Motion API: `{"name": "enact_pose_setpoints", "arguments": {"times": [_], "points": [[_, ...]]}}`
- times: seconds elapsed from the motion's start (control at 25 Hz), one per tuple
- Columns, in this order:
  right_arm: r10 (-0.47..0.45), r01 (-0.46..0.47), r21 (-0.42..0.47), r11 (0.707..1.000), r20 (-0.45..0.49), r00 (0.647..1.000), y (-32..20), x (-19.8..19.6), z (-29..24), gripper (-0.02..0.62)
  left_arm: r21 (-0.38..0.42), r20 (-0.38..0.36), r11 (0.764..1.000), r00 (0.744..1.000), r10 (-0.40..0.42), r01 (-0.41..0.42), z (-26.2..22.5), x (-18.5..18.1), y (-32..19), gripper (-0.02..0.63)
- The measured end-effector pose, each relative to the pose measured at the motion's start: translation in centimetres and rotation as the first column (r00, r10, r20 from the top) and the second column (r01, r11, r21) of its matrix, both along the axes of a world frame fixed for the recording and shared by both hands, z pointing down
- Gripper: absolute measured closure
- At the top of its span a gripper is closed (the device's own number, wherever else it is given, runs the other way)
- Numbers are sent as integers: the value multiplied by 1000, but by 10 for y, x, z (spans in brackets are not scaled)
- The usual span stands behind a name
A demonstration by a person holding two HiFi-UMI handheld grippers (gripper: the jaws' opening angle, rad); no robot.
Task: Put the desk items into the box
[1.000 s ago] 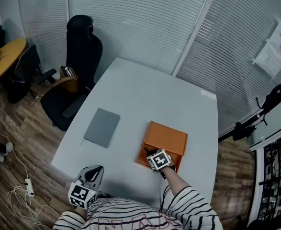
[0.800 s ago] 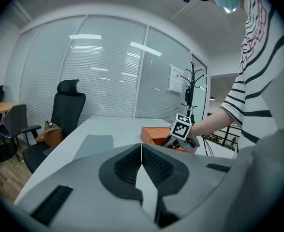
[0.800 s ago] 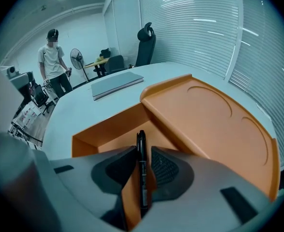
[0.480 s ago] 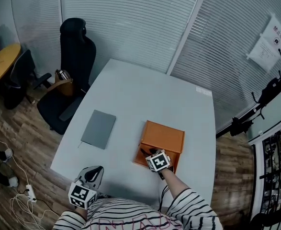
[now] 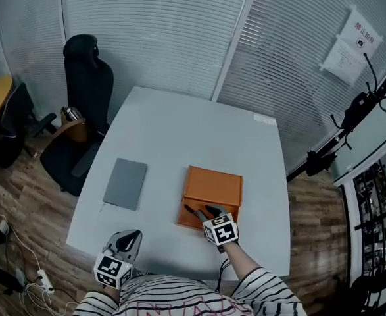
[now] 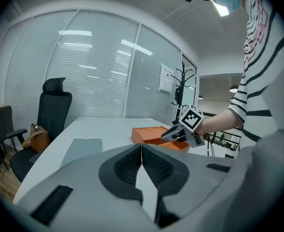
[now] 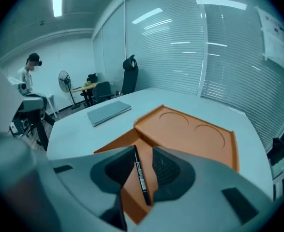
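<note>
Lying beneath right hand-held gripper (image 7: 142,152): pen (image 7: 141,177)

Your white table (image 5: 179,130) holds:
- Orange box (image 5: 212,184), near centre.
- Grey notebook (image 5: 125,184), left of it, apart.
- Your right gripper (image 5: 199,209), over the box's near edge; jaws just opened, anything between them too small to tell.
- Your left gripper (image 5: 128,237), near-left table edge.

Black chair (image 5: 87,78), far left.

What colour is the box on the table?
Orange. The shallow rectangular box shows best in the head view.
</note>
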State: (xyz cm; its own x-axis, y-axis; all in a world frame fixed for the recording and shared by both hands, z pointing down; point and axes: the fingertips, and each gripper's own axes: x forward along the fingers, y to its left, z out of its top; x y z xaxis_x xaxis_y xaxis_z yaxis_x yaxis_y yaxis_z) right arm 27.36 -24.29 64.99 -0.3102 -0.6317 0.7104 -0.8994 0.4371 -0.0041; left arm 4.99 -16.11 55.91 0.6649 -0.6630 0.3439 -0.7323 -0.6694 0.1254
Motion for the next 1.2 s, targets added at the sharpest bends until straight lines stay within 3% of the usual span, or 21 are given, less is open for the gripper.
{"name": "enact_pose_setpoints", "arguments": {"times": [0.32, 0.68, 1.2], "points": [[142, -156, 142, 978, 109, 984, 23, 21, -55, 525, 13, -10, 996, 996, 87, -87, -5, 19, -8, 581], [291, -338, 260, 904, 202, 935, 61, 39, -102, 555, 29, -23, 981, 981, 192, -191, -7, 37, -15, 581], [412, -479, 338, 810, 254, 875, 117, 47, -131, 566, 63, -43, 937, 937, 347, -344, -21, 60, -21, 581]]}}
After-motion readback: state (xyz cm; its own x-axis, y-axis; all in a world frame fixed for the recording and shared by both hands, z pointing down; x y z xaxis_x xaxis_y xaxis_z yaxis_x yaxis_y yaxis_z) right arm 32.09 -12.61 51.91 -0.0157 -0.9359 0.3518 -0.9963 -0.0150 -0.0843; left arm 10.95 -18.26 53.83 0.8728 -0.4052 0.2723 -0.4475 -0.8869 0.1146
